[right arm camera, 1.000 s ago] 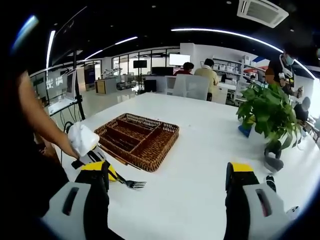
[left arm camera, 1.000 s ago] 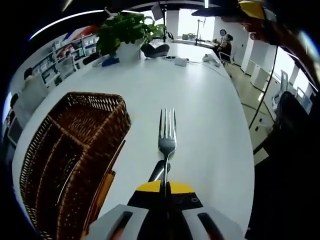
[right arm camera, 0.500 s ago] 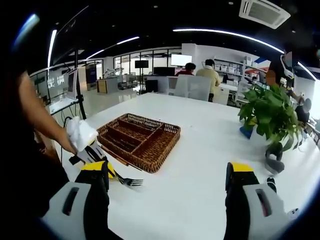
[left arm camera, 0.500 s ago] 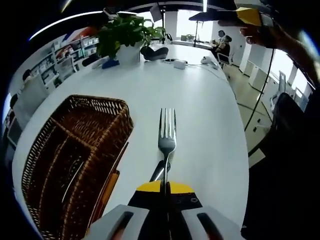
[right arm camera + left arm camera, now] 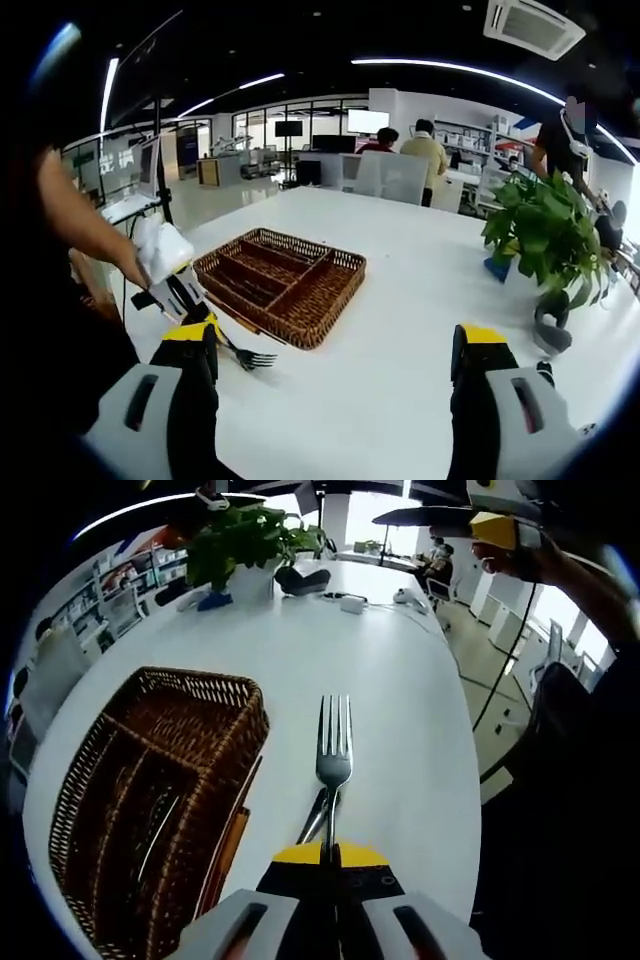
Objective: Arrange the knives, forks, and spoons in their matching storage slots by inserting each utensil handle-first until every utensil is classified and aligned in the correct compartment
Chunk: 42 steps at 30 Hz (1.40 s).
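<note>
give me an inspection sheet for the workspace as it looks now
surface: white table, broad and mostly bare
job's things: fork clamped by its handle, tines pointing away; brown wicker utensil basket with divided slots; another utensil lies on the table under the fork
clutter: potted plant on the far part of the table; small white items near the far end in the left gripper view
grippers: left gripper shut on the fork; right gripper open, held above the table
cables: dark cable hanging past the table edge
surroundings: open office with desks, shelves, ceiling lights; people seated in the background
</note>
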Each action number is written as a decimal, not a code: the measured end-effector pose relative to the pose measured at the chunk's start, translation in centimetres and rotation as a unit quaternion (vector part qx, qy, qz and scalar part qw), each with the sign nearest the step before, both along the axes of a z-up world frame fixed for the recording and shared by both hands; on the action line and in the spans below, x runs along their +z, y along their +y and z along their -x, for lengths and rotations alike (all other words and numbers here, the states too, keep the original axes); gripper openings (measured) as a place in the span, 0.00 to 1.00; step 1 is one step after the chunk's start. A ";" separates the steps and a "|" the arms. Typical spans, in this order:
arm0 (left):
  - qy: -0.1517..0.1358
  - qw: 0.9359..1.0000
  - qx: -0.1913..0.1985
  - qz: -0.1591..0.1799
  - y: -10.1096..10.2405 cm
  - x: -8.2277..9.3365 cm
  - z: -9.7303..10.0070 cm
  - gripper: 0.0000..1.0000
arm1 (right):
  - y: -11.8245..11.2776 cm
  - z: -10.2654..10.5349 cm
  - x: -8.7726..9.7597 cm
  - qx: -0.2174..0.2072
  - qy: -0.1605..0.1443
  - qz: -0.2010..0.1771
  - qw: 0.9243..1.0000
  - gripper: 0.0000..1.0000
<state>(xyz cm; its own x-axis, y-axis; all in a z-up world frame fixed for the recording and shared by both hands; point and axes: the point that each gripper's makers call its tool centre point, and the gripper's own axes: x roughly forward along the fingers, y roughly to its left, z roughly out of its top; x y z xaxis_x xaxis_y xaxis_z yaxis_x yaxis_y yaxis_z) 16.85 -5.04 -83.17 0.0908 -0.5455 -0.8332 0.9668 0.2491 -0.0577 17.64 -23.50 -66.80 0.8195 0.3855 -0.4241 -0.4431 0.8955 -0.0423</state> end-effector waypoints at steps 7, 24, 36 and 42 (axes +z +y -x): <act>0.001 0.999 -0.026 -0.020 1.7 1.2 0.4 0.00 | 0.1 -0.3 0.1 0.005 0.002 0.002 1.000 0.99; -0.035 0.997 -0.054 -0.033 3.3 6.4 -1.8 0.00 | 2.5 -0.2 -0.6 0.042 0.045 -0.011 0.998 0.99; -0.058 0.994 -0.084 -0.043 3.6 10.4 -1.8 0.00 | 3.5 -0.3 -0.5 0.058 0.045 -0.004 0.997 0.99; -0.053 0.993 -0.091 -0.052 4.4 12.4 -2.0 0.00 | 3.9 -0.2 -0.4 0.061 0.043 -0.003 0.997 0.99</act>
<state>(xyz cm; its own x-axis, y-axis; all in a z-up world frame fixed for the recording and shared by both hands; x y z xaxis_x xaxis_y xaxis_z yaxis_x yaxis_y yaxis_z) 18.82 -0.61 -70.74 0.0887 -0.4727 -0.8768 0.9956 0.0688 0.0636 17.89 -19.59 -67.18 0.7267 0.4830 -0.4885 -0.5507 0.8347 0.0060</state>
